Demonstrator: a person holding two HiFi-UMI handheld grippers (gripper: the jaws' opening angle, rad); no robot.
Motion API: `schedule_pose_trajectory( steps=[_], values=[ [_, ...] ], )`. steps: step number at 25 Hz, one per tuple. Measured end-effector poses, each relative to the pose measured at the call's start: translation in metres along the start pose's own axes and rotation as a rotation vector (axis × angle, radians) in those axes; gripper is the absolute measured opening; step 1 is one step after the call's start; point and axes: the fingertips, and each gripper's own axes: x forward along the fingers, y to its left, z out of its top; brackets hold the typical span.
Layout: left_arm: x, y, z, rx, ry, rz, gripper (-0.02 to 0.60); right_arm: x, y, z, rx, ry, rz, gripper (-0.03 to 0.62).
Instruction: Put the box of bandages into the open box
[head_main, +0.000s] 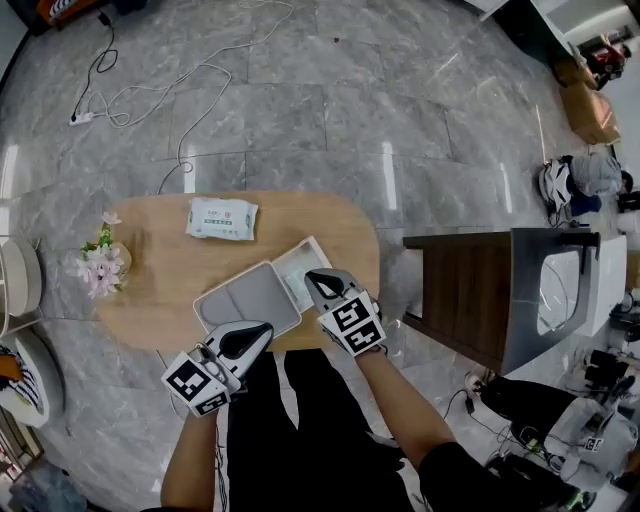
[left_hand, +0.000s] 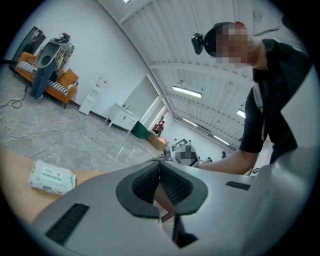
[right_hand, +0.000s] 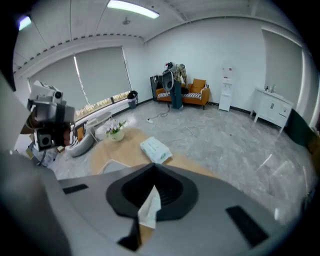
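Looking down through the head view, I see both tools hanging at the near edge of the oval wooden table (head_main: 160, 275), close to the person's body, which reads to me as a ready pose, not a reach. The left gripper (head_main: 258, 335) has its claw pressed together on nothing. Its own view shows only a sliver of tabletop through the slit, and it sits just at the near rim of the open box (head_main: 245, 298), a shallow grey tray. The right gripper (head_main: 314, 280) is pressed flat too, poised over the white lid (head_main: 290, 266) that lies folded back against the tray's right side. Pale surface shows through its slit, but I judge nothing is nipped. With the lid laid back, the tray is free to receive. The box of bandages (head_main: 221, 217), a white pack with green print as far as I can tell, lies flat on the far side of the table, well apart from both claws, so the pick has not begun. A small pot of flowers (head_main: 100, 265) stands at the left end, off the likely path.
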Motion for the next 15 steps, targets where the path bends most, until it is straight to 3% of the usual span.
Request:
schedule_pose_trajectory(
  steps=[5,15],
  values=[
    [-0.009,-0.028,0.046,0.073,-0.013,0.010,0.017,-0.064,0.023,0.070,-0.013,-0.169,0.050,0.011],
    [-0.035,-0.099,0.149,0.209,-0.098,0.052,0.017,-0.229,0.073,0.194,-0.039,-0.593,0.244,0.011]
  ],
)
